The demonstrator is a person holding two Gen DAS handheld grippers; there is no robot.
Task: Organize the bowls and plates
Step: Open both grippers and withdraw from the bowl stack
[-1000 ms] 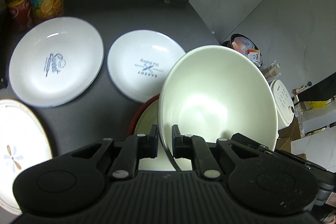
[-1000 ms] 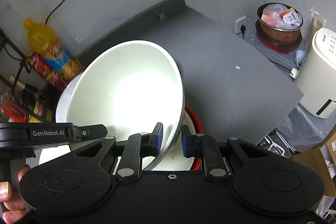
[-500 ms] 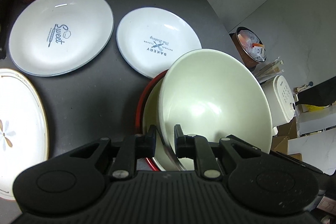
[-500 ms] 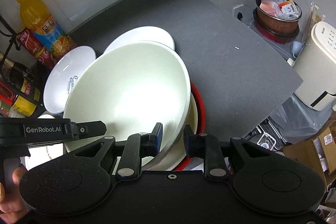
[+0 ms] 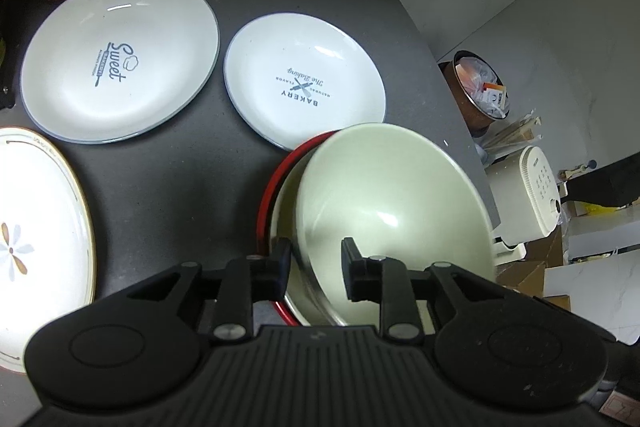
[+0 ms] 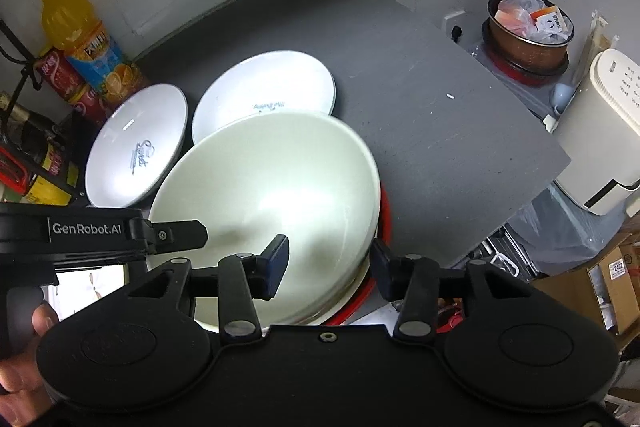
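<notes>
Left wrist view: the left tongs [image 5: 316,259] stand spread, straddling the near rim of the pale bowl [image 5: 394,203], which sits nested in a red-rimmed bowl [image 5: 267,203] on the bench [image 5: 168,183]. Beyond lie two printed plates.

Right wrist view: the right tongs [image 6: 328,263] are spread too, either side of the same bowl's rim, gripping nothing.

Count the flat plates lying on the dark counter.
3: the "Sweet" plate at the back left, the "Bakery" plate to its right, and the flower plate at the left edge. Others may lie out of view.
</notes>
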